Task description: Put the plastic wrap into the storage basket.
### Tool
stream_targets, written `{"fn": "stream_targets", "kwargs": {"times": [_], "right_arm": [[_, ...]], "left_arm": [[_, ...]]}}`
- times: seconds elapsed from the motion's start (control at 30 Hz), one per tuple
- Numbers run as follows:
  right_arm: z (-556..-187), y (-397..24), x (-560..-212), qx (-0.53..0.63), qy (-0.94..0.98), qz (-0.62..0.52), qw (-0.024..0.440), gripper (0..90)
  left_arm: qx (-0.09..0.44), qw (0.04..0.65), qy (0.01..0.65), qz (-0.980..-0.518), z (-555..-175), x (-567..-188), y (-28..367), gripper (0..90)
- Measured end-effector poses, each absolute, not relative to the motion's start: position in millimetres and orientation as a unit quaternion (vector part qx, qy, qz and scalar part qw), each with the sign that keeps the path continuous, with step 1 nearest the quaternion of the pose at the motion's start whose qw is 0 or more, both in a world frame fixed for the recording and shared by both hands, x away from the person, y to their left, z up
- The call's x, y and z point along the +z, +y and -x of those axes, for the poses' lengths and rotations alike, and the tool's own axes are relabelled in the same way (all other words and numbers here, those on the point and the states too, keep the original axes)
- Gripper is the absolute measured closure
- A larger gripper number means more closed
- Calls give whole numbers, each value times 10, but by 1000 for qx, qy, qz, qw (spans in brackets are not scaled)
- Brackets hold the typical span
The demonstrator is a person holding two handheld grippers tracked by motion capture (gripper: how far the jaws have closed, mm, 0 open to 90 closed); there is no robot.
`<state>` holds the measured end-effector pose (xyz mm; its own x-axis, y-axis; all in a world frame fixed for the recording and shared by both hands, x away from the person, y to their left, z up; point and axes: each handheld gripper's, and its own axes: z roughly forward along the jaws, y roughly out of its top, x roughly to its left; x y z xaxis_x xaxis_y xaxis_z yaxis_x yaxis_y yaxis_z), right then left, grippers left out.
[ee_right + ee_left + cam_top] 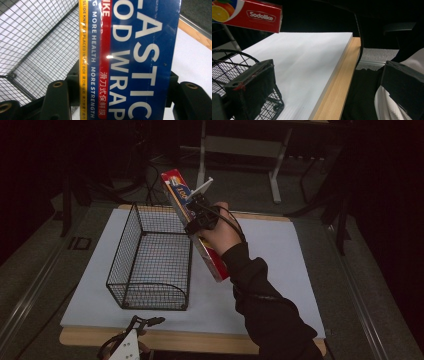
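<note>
One box [195, 227], pinched by the right gripper [201, 218], tilts mid-frame above the basket's [150, 265] right rim, clear mat [270, 270] rightward; left gripper [324, 87], jaws spread, reveals "Sodolike" lettering upper left

Wire basket [150, 260] open on top, wrap box [195, 227] tilted beside its right wall, white board [270, 255] bare to the right

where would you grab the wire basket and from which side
Take the wire basket by its top rim wire on the long right wall, coming straight down from above. It stands upright and open-topped, so one thin wire fits between the tongs; the low curved front is harder to reach.
</note>
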<state>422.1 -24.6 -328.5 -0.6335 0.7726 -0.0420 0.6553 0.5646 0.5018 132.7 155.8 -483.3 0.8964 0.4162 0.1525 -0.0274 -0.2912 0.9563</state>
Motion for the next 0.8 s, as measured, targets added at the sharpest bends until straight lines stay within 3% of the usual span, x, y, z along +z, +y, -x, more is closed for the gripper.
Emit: {"fn": "stream_targets", "kwargs": {"times": [0.8], "right_arm": [[-4157,574,-3230,282,876,-374,115,401]], "left_arm": [[191,587,124,-777,-1320,-4814,1589,0]]}}
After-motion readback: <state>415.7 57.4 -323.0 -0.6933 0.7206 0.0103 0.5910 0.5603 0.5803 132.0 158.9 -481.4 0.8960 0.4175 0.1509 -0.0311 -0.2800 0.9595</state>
